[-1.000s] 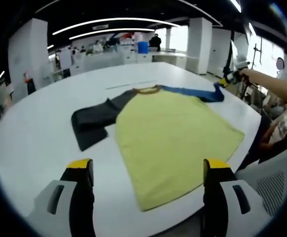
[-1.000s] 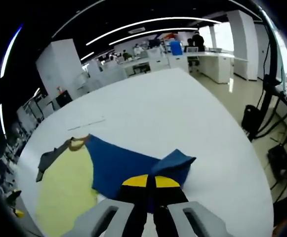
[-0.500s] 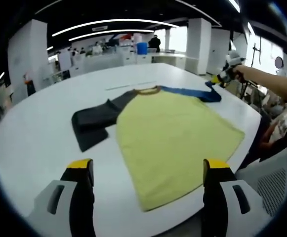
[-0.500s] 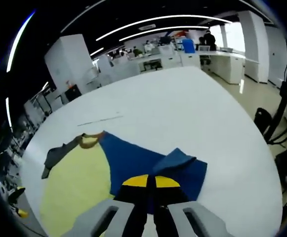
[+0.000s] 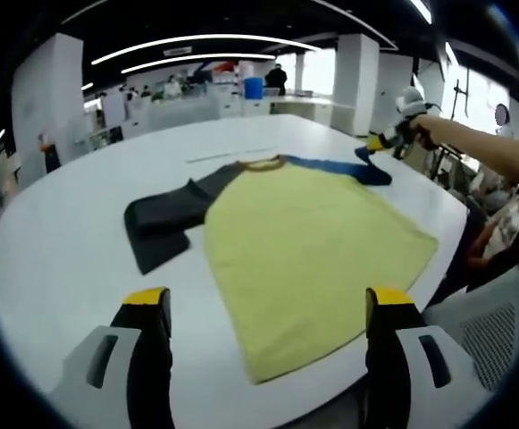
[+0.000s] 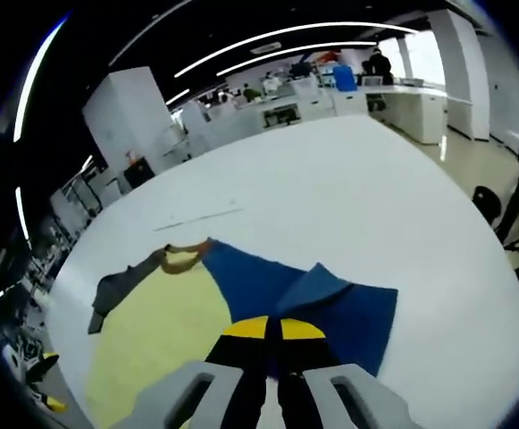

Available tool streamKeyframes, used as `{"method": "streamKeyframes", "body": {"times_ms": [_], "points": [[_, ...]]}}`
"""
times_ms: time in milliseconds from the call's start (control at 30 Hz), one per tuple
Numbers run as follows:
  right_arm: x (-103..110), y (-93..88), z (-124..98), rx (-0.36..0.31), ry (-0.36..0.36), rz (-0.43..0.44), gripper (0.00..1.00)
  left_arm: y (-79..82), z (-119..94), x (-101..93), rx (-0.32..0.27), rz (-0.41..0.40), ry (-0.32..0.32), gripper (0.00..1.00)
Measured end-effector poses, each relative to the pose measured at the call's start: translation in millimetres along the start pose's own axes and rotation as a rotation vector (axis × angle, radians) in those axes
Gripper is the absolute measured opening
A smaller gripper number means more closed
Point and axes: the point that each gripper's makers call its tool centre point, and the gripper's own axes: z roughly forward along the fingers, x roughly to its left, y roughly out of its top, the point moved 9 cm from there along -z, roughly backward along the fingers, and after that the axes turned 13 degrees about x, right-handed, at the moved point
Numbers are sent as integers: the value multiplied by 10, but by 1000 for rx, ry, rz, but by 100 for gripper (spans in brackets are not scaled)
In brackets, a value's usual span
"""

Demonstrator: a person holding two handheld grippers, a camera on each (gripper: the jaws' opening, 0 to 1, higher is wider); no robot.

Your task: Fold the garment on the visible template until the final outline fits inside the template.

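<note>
- While the yellow shirt (image 5: 308,246) lies flat near the white table's (image 5: 54,259) right edge, I hold my left gripper (image 5: 268,308) spread wide above the near edge.
- My right gripper (image 6: 272,328) pinches the blue sleeve (image 6: 330,299), lifting its folded cuff.

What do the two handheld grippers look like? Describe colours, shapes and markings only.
The left gripper has two black jaws rising from pale grey moulded bases with slot cut-outs, each jaw capped with a yellow tip. The right gripper has the same build: grey bases, black jaws, yellow tips. Seen from the left gripper view, it carries a whitish rounded housing.
</note>
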Motion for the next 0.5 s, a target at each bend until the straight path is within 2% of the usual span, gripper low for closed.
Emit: {"method": "streamKeyframes", "body": {"times_ms": [500], "points": [[362,11,123,40,46,-64,0,-1,-3,10,-1,1,5,86]]}}
